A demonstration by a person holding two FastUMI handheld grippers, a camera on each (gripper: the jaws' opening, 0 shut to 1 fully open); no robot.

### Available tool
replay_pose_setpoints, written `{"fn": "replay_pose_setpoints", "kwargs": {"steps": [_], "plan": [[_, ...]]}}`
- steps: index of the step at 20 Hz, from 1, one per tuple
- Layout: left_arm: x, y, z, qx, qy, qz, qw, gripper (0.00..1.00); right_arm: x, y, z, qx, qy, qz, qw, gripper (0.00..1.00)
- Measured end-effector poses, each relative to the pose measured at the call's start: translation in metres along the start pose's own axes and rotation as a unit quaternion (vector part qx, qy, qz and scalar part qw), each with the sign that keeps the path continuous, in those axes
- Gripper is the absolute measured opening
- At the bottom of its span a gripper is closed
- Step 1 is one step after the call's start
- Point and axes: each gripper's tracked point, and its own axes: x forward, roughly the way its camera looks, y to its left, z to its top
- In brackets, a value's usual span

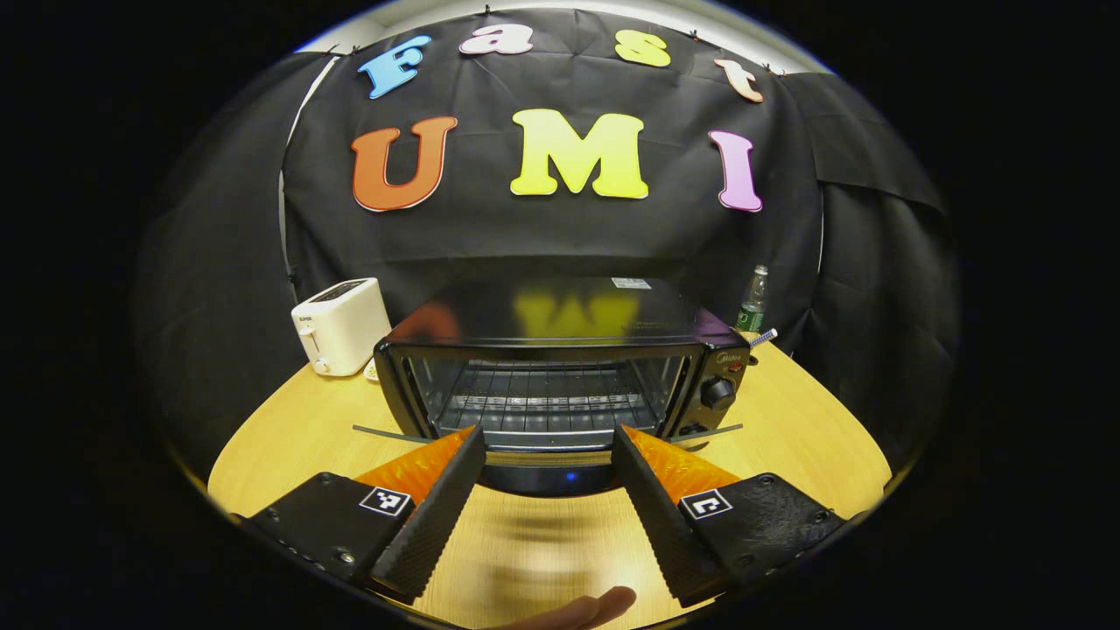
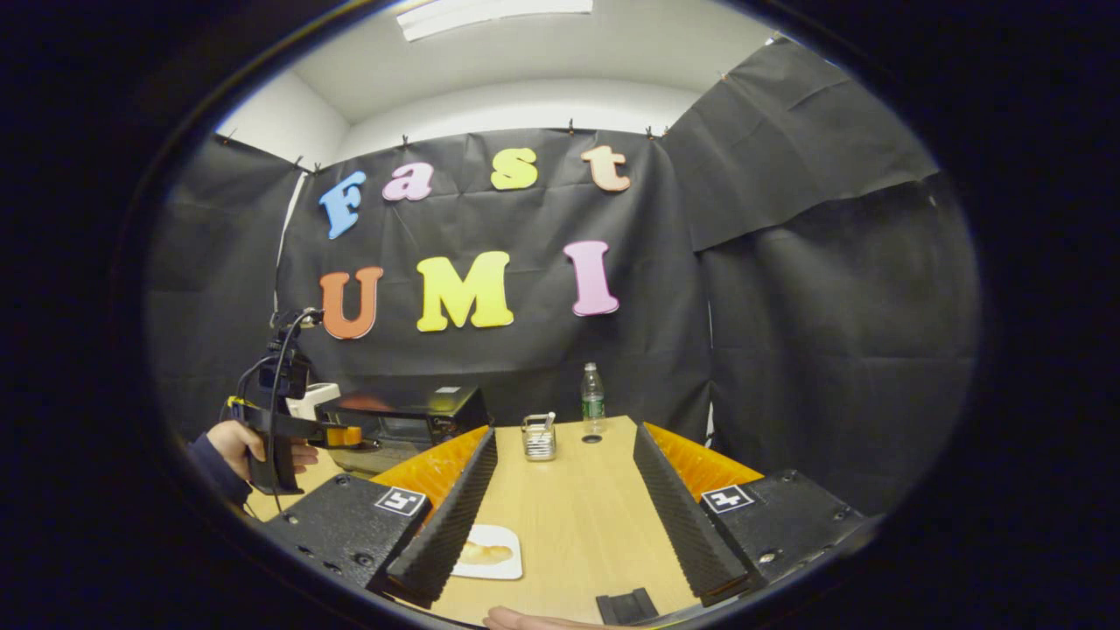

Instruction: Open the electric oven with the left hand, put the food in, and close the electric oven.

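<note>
Left gripper view was pointed straight at the black electric oven point(image 1: 560, 376) on the light wooden table point(image 1: 787, 437), door dropped open, wire rack seen inside. The left gripper point(image 1: 547, 446) was spread wide, nothing held. The right gripper point(image 2: 564, 446) was released too, with the pale pastry point(image 2: 486, 553) seen on a white square plate point(image 2: 503, 569) near the table's front edge.

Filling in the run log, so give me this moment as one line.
oven door open | rack empty | food on plate, table | left gripper open at oven | right gripper open
</note>
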Motion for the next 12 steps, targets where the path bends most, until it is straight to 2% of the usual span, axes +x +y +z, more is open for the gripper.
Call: {"fn": "replay_pose_setpoints", "kwargs": {"steps": [3, 4, 5, 6, 8, 12], "plan": [[-0.008, 0.000, -0.013, -0.002, 0.001, -0.001, 1.000, 0.96, -0.003, 0.004, -0.002, -0.005, -0.002, 0.003, 1.000, 0.96], [-0.010, -0.002, -0.018, -0.001, 0.000, -0.002, 1.000, 0.96, -0.003, 0.006, -0.002, -0.005, -0.001, 0.005, 1.000, 1.00], [-0.012, -0.001, -0.021, -0.003, -0.002, -0.002, 1.000, 0.96, -0.002, 0.009, -0.004, -0.004, 0.001, 0.010, 1.000, 1.00], [-0.014, -0.001, -0.027, -0.007, 0.000, -0.002, 1.000, 0.96, -0.002, 0.013, -0.007, 0.000, 0.007, 0.019, 1.000, 0.96], [-0.018, -0.002, -0.036, -0.002, 0.003, -0.002, 1.000, 0.96, -0.001, 0.018, -0.012, 0.010, 0.016, 0.030, 0.999, 0.96], [-0.024, 0.000, -0.057, 0.001, 0.013, -0.005, 1.000, 0.94, 0.004, 0.014, -0.024, 0.024, 0.031, 0.030, 0.999, 0.96]]}}
